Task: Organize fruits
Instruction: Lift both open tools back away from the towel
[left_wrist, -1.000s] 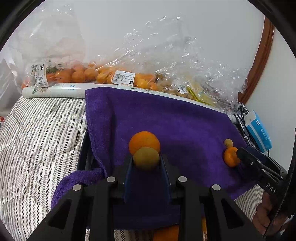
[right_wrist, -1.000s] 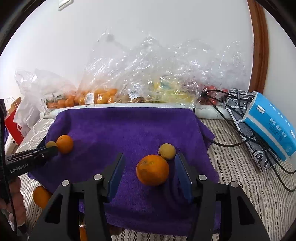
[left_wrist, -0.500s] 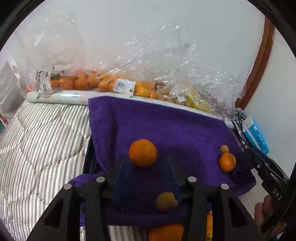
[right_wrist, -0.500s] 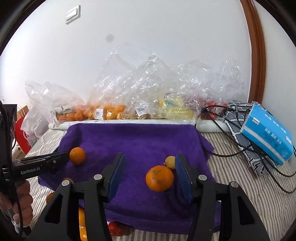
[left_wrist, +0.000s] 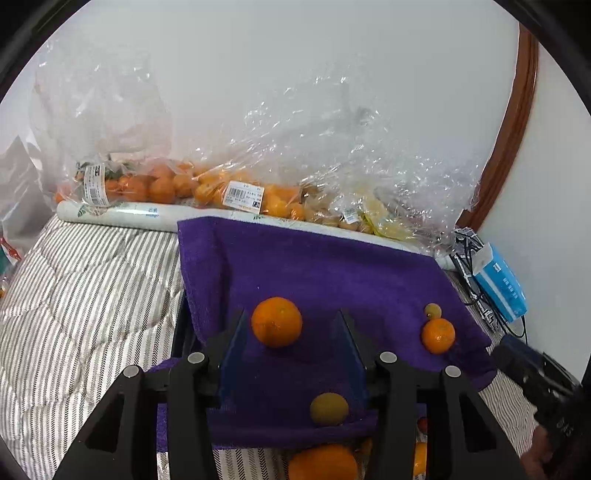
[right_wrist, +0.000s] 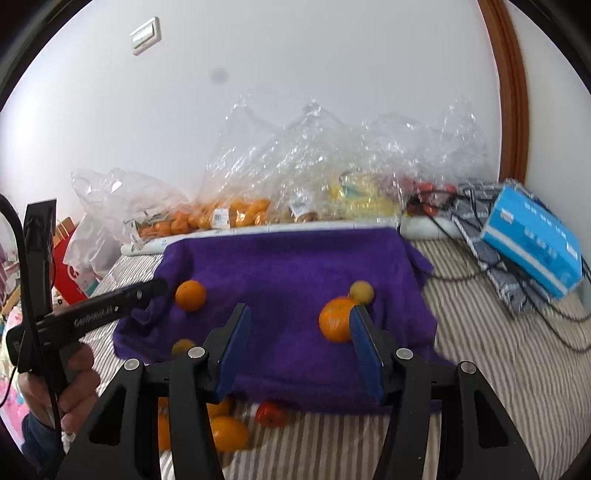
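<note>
The left tongs (left_wrist: 288, 354) are standing wide apart and holding nothing, hovering low over the near edge of the purple towel (left_wrist: 332, 266) that is spread across the striped bed (left_wrist: 85, 288). A small yellow-green fruit (left_wrist: 328, 409) is lying on the towel between the two blue pads, close in toward the hinge and nearer the right-hand pad, while a larger orange (left_wrist: 276, 322) is sitting just beyond the pad tips, slightly left of centre. Both are round, so no long axis is dictating the approach; what matters is depth along the tongs. The small fruit is lying back toward the hinge, and the orange is lying forward at the tips.

The right tongs (right_wrist: 299, 347) are likewise spread and empty. In the right wrist view, a second orange (right_wrist: 334, 319) is resting on the towel with the right-hand pad partly covering it, so it is lying off to that side, not centred in the gap. A second small yellow fruit (right_wrist: 361, 291) is sitting just behind it, touching or nearly so.

Judging by position, the left tongs seem nearer a grasp, since the small fruit is already lying between the pads. The right tongs would probably need to shift sideways toward their orange first. More oranges (right_wrist: 225, 432) and a red fruit (right_wrist: 271, 413) are lying on the bed below the towel's front edge, so the sorting looks far from finished.
</note>
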